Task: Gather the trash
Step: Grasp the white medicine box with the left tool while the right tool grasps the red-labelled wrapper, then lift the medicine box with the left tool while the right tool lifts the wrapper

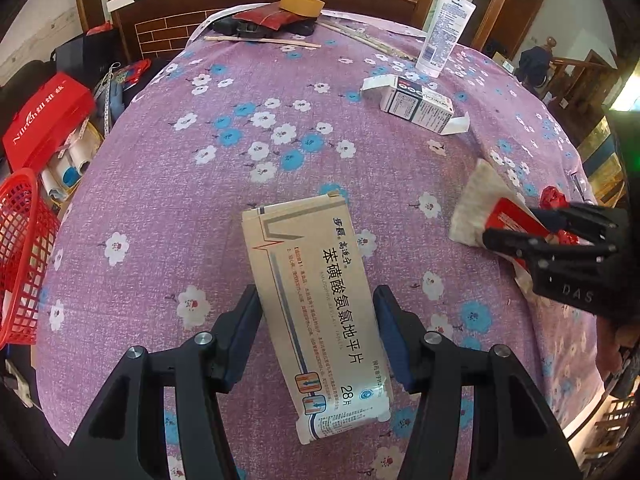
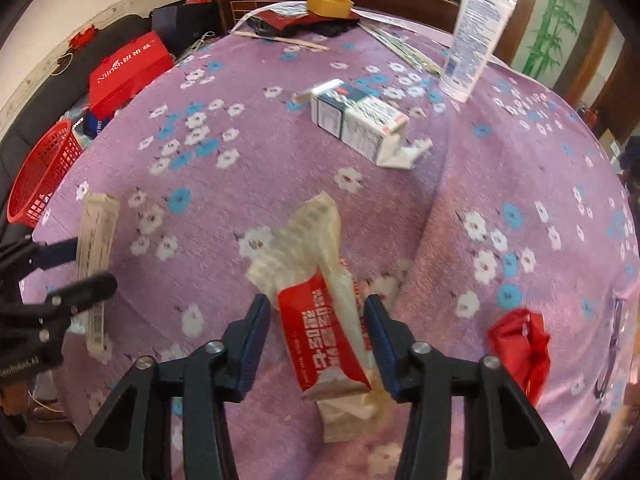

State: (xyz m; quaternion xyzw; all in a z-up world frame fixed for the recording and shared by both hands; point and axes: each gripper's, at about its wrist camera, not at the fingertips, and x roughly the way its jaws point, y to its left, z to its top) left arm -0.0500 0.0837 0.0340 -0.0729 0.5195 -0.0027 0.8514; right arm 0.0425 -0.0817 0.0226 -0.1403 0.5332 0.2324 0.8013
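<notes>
Two pickups are in hand at once. Left wrist view: the left tongs (image 1: 316, 332) grasp a flat medicine box (image 1: 316, 308) at lower centre, above the floral surface (image 1: 192, 208); next it must go to the red basket (image 1: 20, 256) at the left edge (likely the bin). Right wrist view: the right tongs (image 2: 318, 340) straddle a red-and-white wrapper (image 2: 320, 320) at lower centre; whether they pinch it I cannot tell.

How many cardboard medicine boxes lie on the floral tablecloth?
2. One beige medicine box sits between the left gripper's fingers. One white medicine box, its end flaps open, lies farther back near the upright lotion tube. Others may be hidden outside these views.
</notes>
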